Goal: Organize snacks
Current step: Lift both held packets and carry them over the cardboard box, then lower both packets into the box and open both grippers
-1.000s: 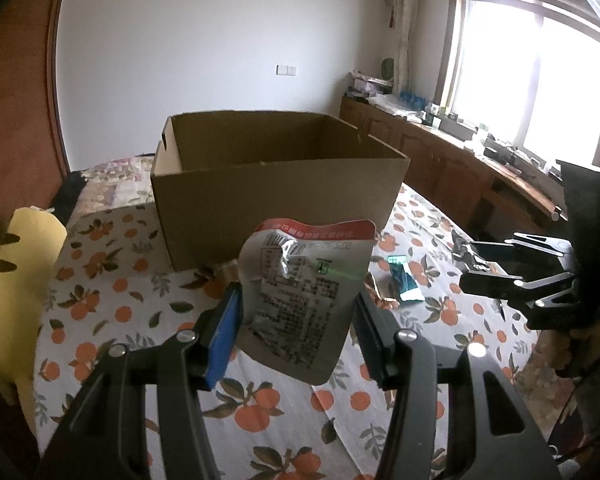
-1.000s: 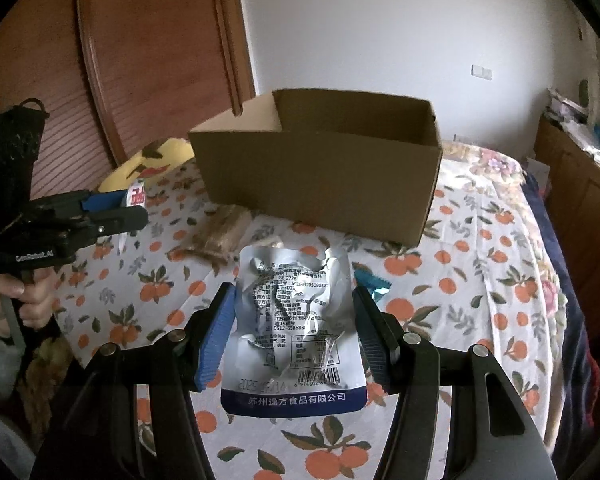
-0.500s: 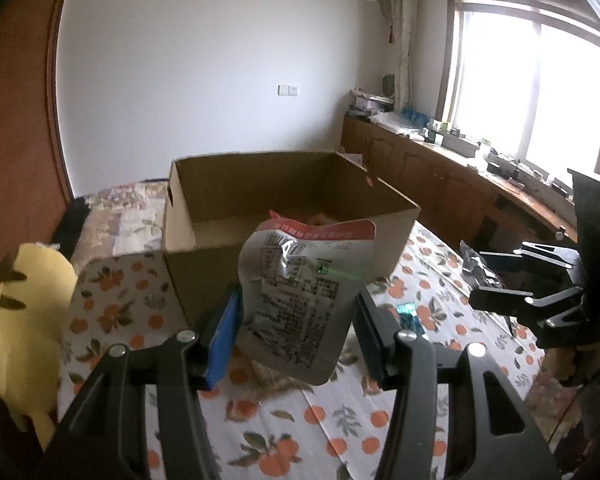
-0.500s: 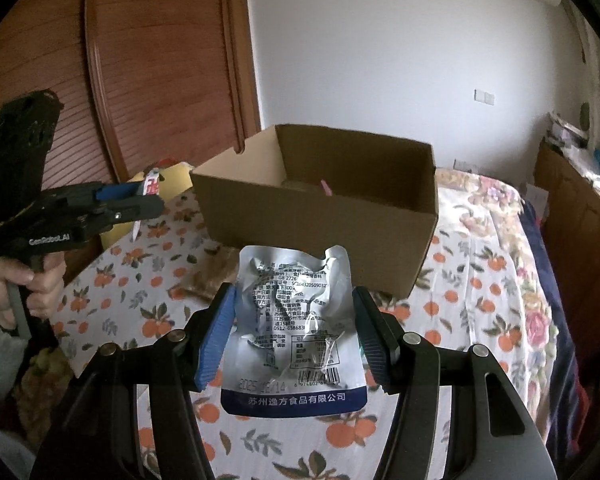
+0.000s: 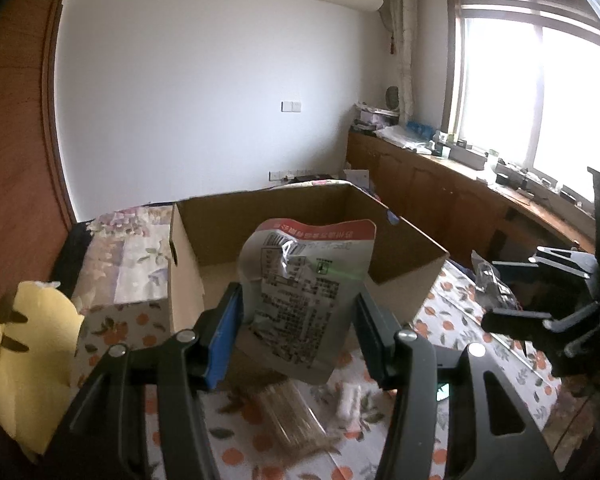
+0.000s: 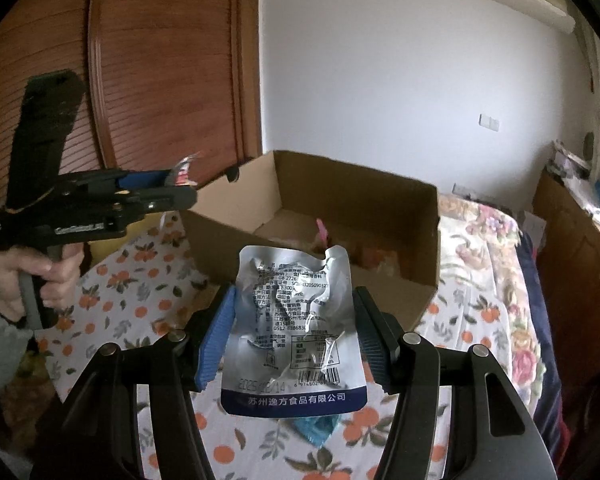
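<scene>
My left gripper [image 5: 298, 316] is shut on a silver snack pouch with a red top band [image 5: 304, 296], held above the near wall of an open cardboard box [image 5: 404, 300]. My right gripper [image 6: 294, 320] is shut on a silver pouch with a blue bottom band [image 6: 296, 332], raised before the same box [image 6: 388, 292]. Several snacks [image 6: 364, 252] lie inside the box. The left gripper also shows in the right wrist view [image 6: 172, 188], and the right gripper in the left wrist view [image 5: 512, 292].
On the orange-print tablecloth [image 5: 452, 320] lie a clear packet of brown sticks [image 5: 288, 412], a small white packet [image 5: 348, 400] and a teal wrapper [image 6: 316, 428]. A yellow plush [image 5: 20, 364] sits at the left. A wooden cabinet [image 5: 440, 188] runs under the window.
Both grippers have risen with their pouches and moved toward the box, so its inside now shows. Neither has let go.
</scene>
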